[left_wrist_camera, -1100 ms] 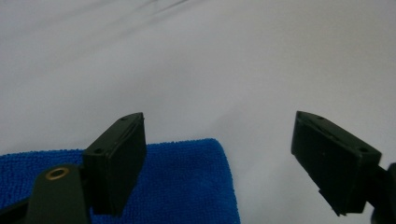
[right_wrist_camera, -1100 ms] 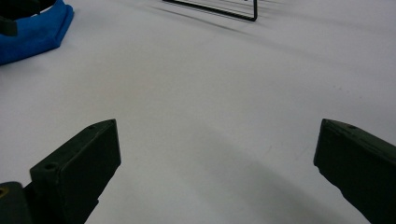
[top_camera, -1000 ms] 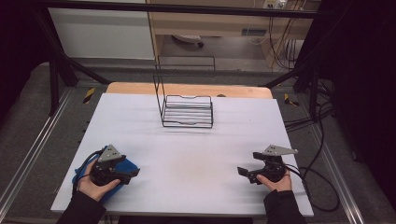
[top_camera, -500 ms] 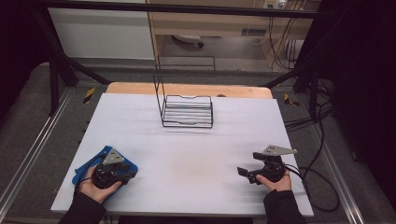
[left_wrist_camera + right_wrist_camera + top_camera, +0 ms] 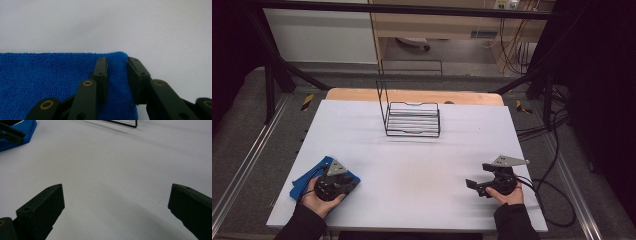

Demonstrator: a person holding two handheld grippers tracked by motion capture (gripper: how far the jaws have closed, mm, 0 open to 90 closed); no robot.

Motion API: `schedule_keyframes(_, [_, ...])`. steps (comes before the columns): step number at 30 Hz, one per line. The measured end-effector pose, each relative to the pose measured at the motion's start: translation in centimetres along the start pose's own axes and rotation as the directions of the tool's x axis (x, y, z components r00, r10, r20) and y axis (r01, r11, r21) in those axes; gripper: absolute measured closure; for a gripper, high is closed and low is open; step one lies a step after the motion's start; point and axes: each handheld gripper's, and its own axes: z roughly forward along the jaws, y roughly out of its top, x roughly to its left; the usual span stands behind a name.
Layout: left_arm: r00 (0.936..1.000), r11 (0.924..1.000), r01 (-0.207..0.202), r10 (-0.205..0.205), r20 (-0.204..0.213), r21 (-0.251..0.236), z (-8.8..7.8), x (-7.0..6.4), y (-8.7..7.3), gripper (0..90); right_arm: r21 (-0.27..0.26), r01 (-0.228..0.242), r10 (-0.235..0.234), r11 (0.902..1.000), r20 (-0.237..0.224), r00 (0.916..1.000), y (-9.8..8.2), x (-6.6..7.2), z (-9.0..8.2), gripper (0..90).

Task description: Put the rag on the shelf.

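We see a white surface (image 5: 412, 165), a wire rack (image 5: 413, 119) at its far middle, and a blue cloth (image 5: 50, 82) at the near left. Our left tool (image 5: 117, 75) pinches the cloth's corner, likely to lift it; our right tool (image 5: 116, 212) waits, jaws wide apart.

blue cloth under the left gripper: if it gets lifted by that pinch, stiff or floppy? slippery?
Probably floppy: the blue cloth bunches into a ridge between the jaws of the left gripper, so it would likely drape from the pinch. Likely not slippery, since its nubby pile should catch the pads. It looks thin and light, lying flat on the table.
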Motion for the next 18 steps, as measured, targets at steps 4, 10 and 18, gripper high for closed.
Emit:
schedule_keyframes(4, [1.0000, 1.0000, -0.003, 0.003, -0.007, 0.007, 0.0, 0.0, 0.1, 79.5, 0.000, -0.003, 0.003, 1.0000, -0.001, 1.0000, 0.0, 0.0, 0.0, 1.2])
schedule_keyframes(10, [0.9984, 0.9992, 0.041, -0.041, 0.040, 0.005, -0.1, 0.7, 0.2, 86.0, -0.001, -0.006, 0.006, 1.0000, -0.004, 1.0000, 0.0, 0.0, 0.0, 1.3])
schedule_keyframes(18, [0.9900, 0.9902, 0.117, -0.110, 0.089, -0.076, -1.2, 0.8, 0.6, 86.4, 0.001, -0.008, 0.008, 1.0000, -0.006, 1.0000, 0.0, 0.0, 0.1, 1.5])
